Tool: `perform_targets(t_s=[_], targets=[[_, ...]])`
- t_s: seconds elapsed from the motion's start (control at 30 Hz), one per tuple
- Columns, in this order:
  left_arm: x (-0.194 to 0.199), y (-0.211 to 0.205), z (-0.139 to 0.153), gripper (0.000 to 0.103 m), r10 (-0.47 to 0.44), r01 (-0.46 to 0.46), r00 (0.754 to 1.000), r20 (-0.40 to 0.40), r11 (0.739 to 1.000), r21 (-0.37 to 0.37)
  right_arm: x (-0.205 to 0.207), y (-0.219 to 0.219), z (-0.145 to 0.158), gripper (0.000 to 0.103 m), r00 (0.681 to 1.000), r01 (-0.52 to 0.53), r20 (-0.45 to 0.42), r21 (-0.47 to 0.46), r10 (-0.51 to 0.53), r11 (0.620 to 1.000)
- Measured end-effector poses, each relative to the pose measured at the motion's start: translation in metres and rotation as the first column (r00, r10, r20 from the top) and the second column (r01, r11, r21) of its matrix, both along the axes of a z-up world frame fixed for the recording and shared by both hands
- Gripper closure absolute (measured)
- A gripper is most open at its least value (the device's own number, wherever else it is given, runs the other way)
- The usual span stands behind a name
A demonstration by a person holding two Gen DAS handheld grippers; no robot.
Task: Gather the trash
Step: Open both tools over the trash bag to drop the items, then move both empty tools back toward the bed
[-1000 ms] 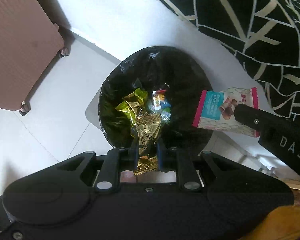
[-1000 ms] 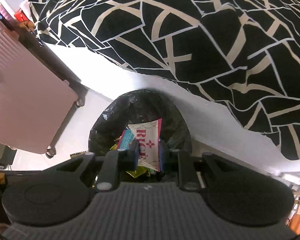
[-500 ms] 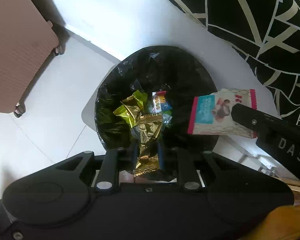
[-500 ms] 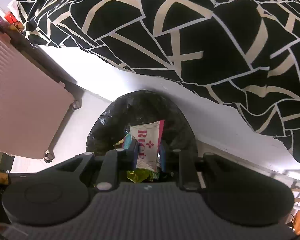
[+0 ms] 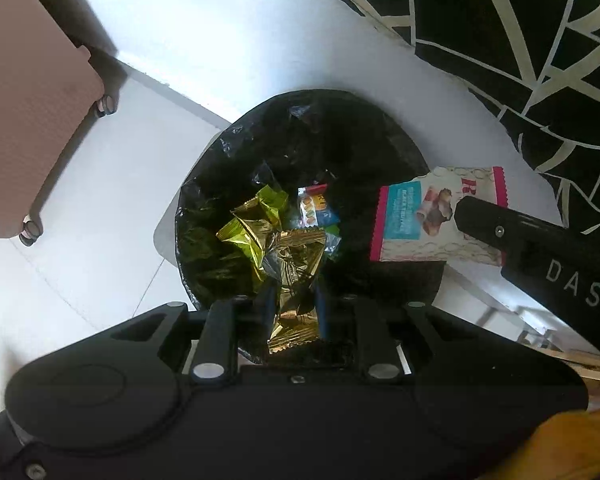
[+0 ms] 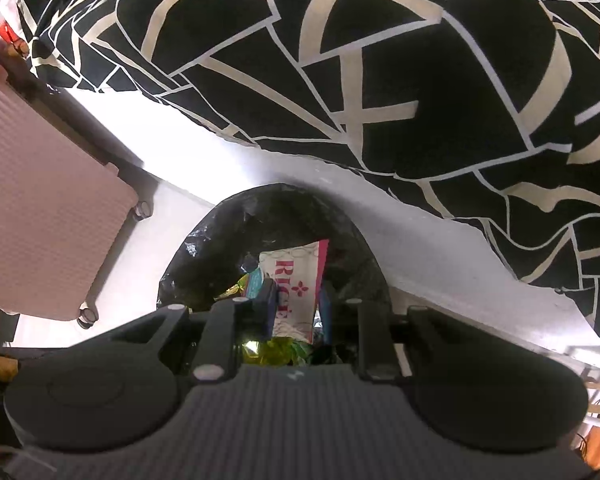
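Note:
A bin lined with a black bag (image 5: 340, 128) stands on the floor beside the bed and holds several wrappers, among them a green-gold one (image 5: 256, 220). My left gripper (image 5: 293, 300) hangs over the bin's near rim, shut on a gold wrapper (image 5: 296, 276). In the left wrist view my right gripper (image 5: 476, 216) reaches in from the right, shut on a white and pink rice snack packet (image 5: 420, 216) above the bin's right rim. The right wrist view shows that packet (image 6: 296, 284) upright between the right gripper's (image 6: 298, 300) fingers, with the bin (image 6: 268, 216) below.
A pink ribbed suitcase (image 5: 24, 112) on wheels stands left of the bin on the white tiled floor (image 5: 80, 216). A black quilt with cream lines (image 6: 340, 60) hangs over the white bed edge (image 5: 260, 32) just behind the bin.
Both grippers have shifted slightly over the bin, still holding their wrappers. The bin sits a little lower and more central in the right wrist view.

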State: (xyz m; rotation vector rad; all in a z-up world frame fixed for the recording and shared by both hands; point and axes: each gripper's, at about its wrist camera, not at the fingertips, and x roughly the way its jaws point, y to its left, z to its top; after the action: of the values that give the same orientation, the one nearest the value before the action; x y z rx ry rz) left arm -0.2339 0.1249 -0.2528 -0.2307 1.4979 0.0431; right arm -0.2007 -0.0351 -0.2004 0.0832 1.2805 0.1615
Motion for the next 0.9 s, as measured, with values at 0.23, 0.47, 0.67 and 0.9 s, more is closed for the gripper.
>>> perform_targets(t_s=[0.23,0.47,0.67,0.9], targets=[[0.002,-0.002,-0.004,0.064,0.005,-0.004,1.000,-0.014,1.000,0.003,0.002,0.003,-0.001,0.054,1.000,-0.020,0.005,0.004,0.020,1.000],[0.004,-0.001,-0.005,0.051,0.016,-0.016,1.000,-0.021,1.000,0.002,0.003,0.002,0.000,0.050,1.000,-0.029,0.006,0.010,0.029,1.000],[0.004,-0.001,-0.001,0.034,0.028,-0.028,0.999,-0.018,1.000,0.015,0.002,-0.001,0.003,0.050,1.000,-0.028,0.012,0.014,0.028,1.000],[0.000,-0.003,0.023,0.029,0.005,-0.006,1.000,0.013,0.999,0.031,-0.006,-0.006,0.027,0.048,0.999,-0.026,0.042,0.030,0.025,0.999]])
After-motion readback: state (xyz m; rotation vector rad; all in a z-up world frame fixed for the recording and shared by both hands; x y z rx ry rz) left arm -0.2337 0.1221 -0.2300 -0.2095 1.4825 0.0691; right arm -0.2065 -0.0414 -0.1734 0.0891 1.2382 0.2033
